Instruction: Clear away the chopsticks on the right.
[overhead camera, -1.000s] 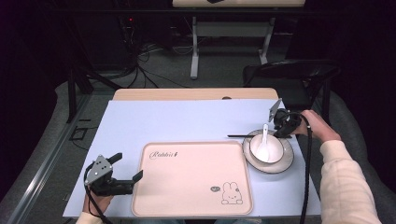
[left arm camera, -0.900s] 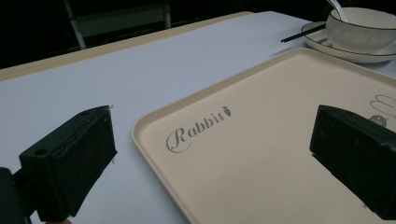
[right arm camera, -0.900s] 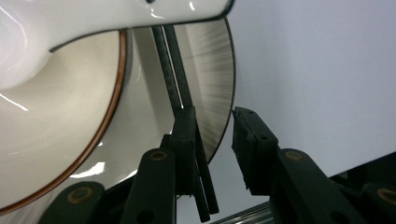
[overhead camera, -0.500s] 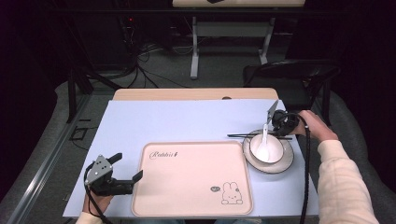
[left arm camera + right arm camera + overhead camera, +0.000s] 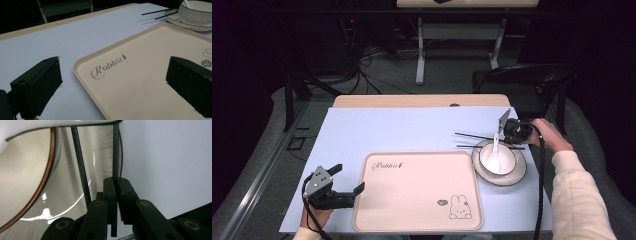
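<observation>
Black thin chopstick [image 5: 115,150], at three o'clock on the worktop [image 5: 412,130] over the white saucer [image 5: 517,172], sits clamped in the right gripper [image 5: 116,183], whose jaws just closed; the neighbouring chopstick [image 5: 80,165] could snag. Left gripper [image 5: 112,87] gapes empty.

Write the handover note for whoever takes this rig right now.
Right tongs: shut on one chopstick by the plate.
Left tongs: open, holding nothing, at the tray's left edge.
Second chopstick lies loose across the plate's rim; a bowl with a spoon sits on the plate.
Done: one chopstick gripped.
Left: probably moving the chopsticks, then the dishes, onto the tray.
</observation>
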Motion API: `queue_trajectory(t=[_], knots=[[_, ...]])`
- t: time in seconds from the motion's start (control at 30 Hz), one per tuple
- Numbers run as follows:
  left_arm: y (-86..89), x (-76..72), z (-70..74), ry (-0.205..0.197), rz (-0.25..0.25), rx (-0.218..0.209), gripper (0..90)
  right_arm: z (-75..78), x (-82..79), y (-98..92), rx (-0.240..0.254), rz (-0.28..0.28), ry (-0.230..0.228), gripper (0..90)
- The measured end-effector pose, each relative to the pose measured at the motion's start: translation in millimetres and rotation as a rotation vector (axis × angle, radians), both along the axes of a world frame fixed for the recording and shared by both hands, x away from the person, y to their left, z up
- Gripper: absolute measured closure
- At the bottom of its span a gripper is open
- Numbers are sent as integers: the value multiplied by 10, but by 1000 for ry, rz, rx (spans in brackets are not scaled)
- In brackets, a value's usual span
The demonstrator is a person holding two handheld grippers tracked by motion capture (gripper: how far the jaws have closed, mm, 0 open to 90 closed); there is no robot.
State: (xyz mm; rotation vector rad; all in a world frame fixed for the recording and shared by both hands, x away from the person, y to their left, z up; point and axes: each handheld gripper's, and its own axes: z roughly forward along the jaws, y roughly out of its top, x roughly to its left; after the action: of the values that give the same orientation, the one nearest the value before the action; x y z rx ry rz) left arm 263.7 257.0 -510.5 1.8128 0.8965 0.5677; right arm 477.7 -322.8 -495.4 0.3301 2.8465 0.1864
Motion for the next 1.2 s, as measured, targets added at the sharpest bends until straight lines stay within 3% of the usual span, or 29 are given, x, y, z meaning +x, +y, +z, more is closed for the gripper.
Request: queue_trajectory(t=[0.2, 0.37, 0.43, 0.73, 0.83, 0.93, 1.2], knots=[[0, -2, 3, -2, 1, -2, 0, 92, -24, -40, 6, -42, -18, 854], [-12, 2, 3, -3, 2, -2, 0, 310, -80, -96, 47, -98, -53, 854], [-14, 2, 3, -4, 2, 0, 0, 347, -82, -102, 48, -96, -59, 854], [-15, 2, 10, -2, 1, 2, 0, 698, -233, -35, 101, -199, -104, 855], [-17, 2, 10, -2, 0, -1, 0, 761, -261, -12, 96, -207, -104, 856], [-24, -1, 11, -4, -3, 0, 0, 822, -333, 42, 101, -252, -97, 856], [-21, -4, 16, -3, -2, -5, 0, 952, -518, 192, 159, -337, -55, 856]])
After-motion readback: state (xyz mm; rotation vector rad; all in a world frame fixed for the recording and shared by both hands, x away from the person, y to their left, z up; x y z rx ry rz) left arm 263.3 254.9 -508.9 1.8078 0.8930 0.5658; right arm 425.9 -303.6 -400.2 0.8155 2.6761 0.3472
